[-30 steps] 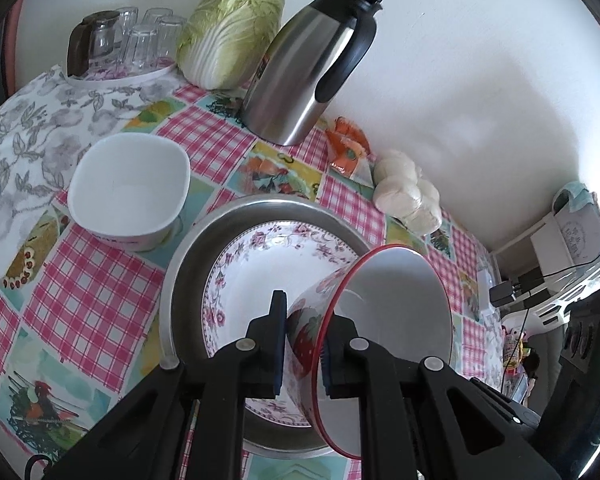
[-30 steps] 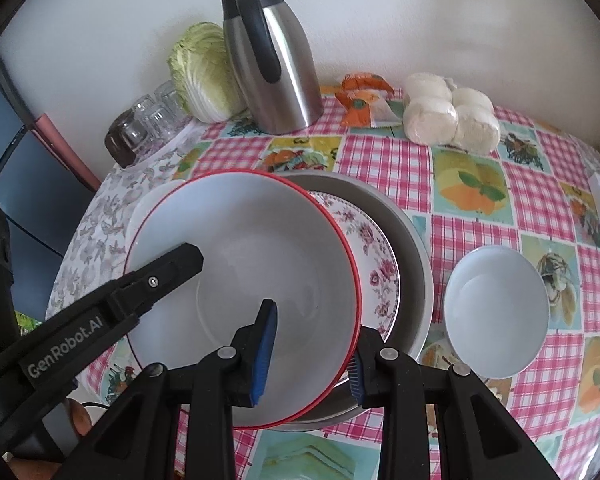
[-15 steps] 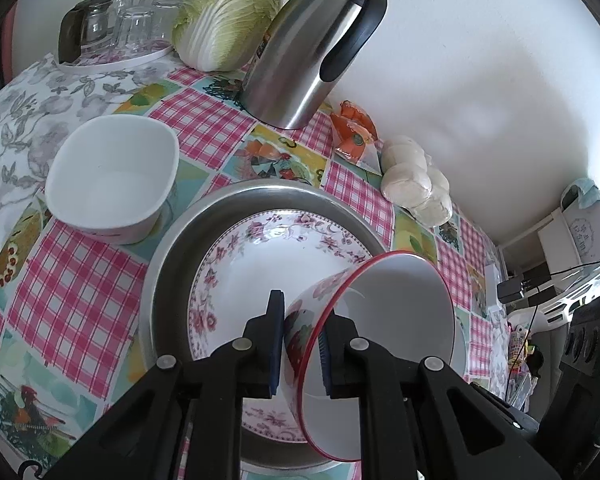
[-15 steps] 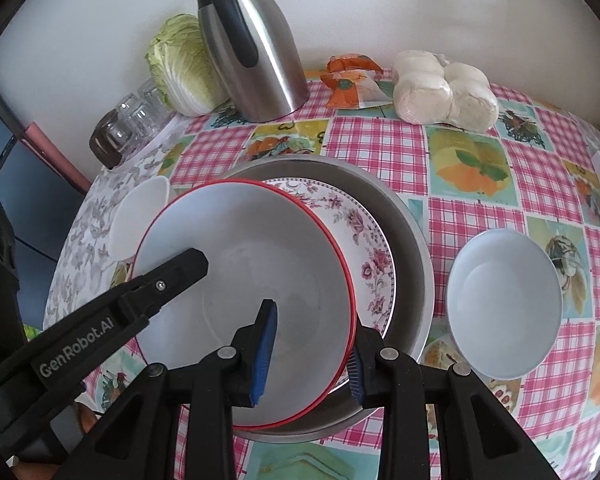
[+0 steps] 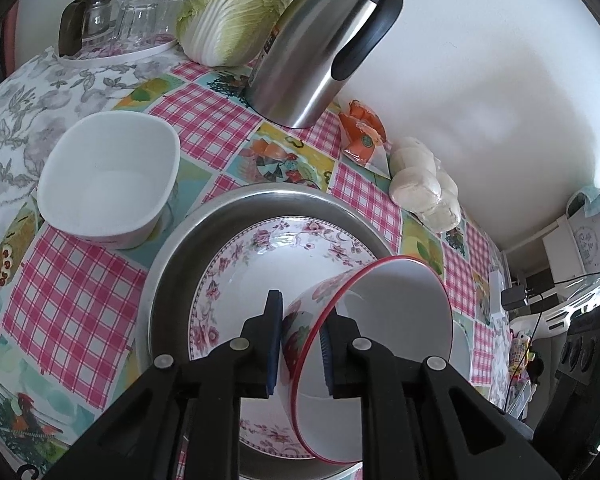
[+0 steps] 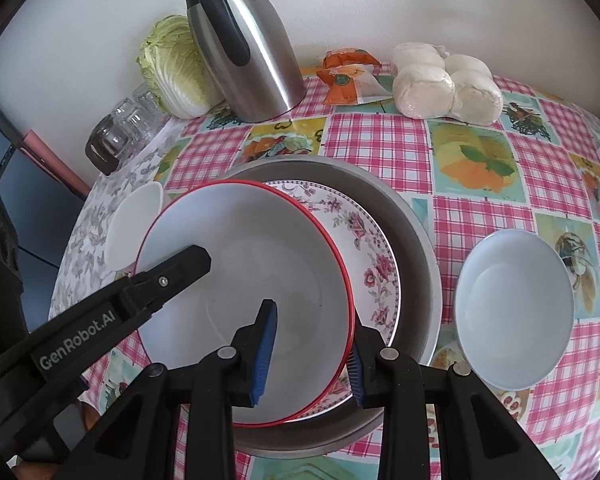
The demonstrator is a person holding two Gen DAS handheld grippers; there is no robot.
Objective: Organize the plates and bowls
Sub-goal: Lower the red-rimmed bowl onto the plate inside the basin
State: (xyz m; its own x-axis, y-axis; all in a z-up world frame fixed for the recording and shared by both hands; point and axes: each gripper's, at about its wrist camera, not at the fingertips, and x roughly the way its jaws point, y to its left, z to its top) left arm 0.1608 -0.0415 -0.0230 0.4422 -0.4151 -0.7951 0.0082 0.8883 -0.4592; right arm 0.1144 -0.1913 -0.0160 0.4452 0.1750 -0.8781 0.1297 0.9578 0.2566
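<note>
Red-rimmed bowl (image 6: 244, 280): strawberry-printed outside, over floral plate (image 6: 364, 248) in steel basin (image 6: 416, 248). Left gripper (image 5: 300, 344), marked "GenRobot.AI": nearly closed, clamping its rim. Right gripper (image 6: 310, 354): part-open, pinching the opposite rim.

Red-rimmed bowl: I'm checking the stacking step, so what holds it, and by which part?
Both claws grip the red-rimmed bowl by its rim: the left claw on one side, the right claw on the near edge.
</note>
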